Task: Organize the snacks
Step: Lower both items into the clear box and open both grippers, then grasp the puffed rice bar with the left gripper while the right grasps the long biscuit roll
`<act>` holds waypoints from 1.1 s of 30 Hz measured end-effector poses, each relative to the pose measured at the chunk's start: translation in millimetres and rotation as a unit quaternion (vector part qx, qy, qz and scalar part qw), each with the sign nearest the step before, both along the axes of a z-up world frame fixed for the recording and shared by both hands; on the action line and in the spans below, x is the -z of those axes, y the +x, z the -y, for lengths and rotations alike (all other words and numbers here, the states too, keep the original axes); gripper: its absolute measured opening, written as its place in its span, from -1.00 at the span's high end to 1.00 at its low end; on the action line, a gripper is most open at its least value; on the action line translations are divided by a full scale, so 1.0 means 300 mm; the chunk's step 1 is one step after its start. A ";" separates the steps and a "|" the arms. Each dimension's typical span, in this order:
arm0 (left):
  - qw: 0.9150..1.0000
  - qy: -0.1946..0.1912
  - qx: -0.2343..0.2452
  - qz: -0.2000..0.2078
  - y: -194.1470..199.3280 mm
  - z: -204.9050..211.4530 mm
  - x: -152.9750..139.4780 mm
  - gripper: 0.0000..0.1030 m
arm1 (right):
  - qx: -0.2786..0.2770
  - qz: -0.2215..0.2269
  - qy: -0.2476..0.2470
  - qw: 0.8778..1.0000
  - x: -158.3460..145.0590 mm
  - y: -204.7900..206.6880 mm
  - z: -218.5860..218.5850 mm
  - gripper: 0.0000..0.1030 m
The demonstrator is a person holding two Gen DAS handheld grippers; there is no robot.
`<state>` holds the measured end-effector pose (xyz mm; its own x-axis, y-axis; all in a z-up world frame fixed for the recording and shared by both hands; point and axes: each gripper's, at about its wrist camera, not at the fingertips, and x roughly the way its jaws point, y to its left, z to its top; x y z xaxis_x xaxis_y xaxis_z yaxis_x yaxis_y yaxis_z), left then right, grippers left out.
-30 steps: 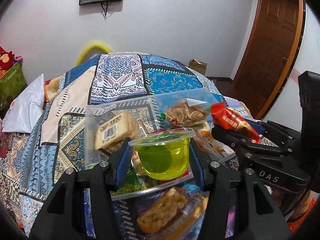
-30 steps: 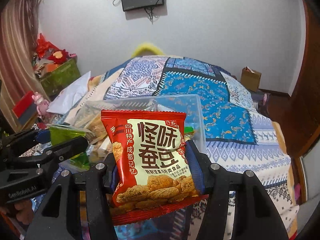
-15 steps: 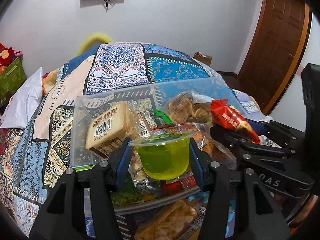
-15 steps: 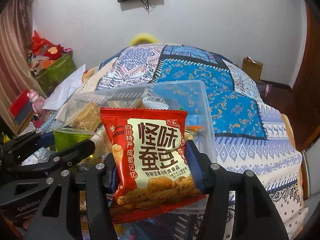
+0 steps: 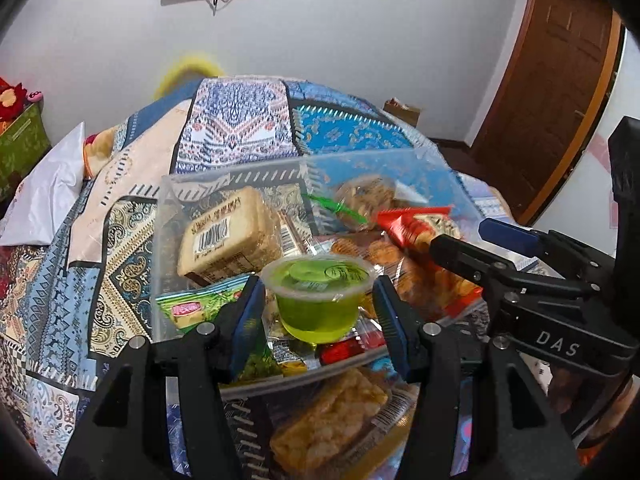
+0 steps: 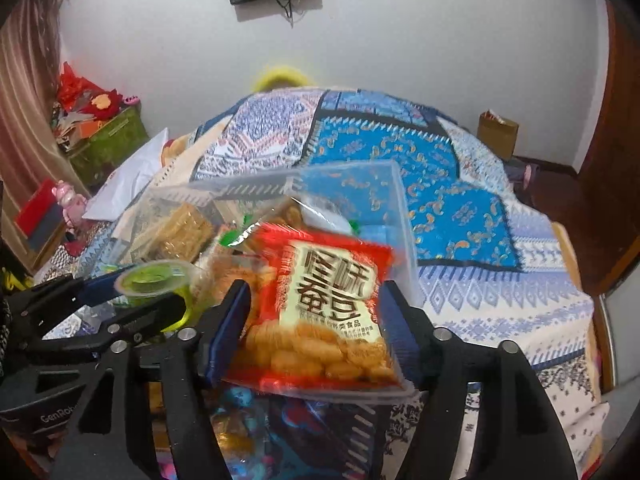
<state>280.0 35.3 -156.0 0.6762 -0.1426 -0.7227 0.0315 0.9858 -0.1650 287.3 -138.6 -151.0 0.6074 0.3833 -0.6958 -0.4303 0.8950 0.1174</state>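
My left gripper [image 5: 318, 304] is shut on a green jelly cup [image 5: 318, 302] and holds it over the near side of a clear plastic bin [image 5: 192, 184] full of snacks. The cup also shows in the right wrist view [image 6: 154, 280]. My right gripper [image 6: 316, 320] is shut on a red snack packet [image 6: 324, 312] with Chinese print, tilted over the bin's near right corner [image 6: 400, 216]. The packet shows in the left wrist view [image 5: 416, 224] beside the right gripper [image 5: 460, 248]. A biscuit pack with a barcode [image 5: 224, 240] lies in the bin.
The bin stands on a bed with a blue patchwork quilt [image 6: 440, 200]. A wrapped rice-cracker snack [image 5: 332, 416] lies on the quilt in front of the bin. A white pillow [image 5: 44, 196] and a green box [image 6: 108, 144] are at the left, a wooden door [image 5: 552, 80] at the right.
Both grippers have moved forward and down over the bin with their snacks. The red packet has tipped forward towards the bin. Both stay shut.
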 end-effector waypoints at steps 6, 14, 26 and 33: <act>0.999 0.013 0.002 0.046 -0.084 -0.003 -0.118 -0.07 | -0.007 0.020 0.012 1.000 -0.075 -0.051 0.009 -0.25; 0.998 0.052 0.004 0.027 -0.207 -0.045 -0.080 -0.08 | -0.018 0.027 0.002 0.999 -0.075 -0.168 0.017 -0.38; 0.999 0.038 -0.031 -0.022 -0.325 -0.171 0.107 -0.24 | -0.040 -0.046 -0.017 0.998 0.090 -0.283 -0.036 -0.38; 0.996 0.021 -0.033 -0.078 -0.310 -0.185 0.208 -0.24 | -0.048 -0.076 -0.012 0.996 0.139 -0.317 -0.056 -0.38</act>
<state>186.9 90.7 -218.5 0.5624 -0.0690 -0.8240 -0.0573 0.9909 -0.1220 192.1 -121.9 -192.7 0.4556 0.4165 -0.7868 -0.4932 0.8538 0.1664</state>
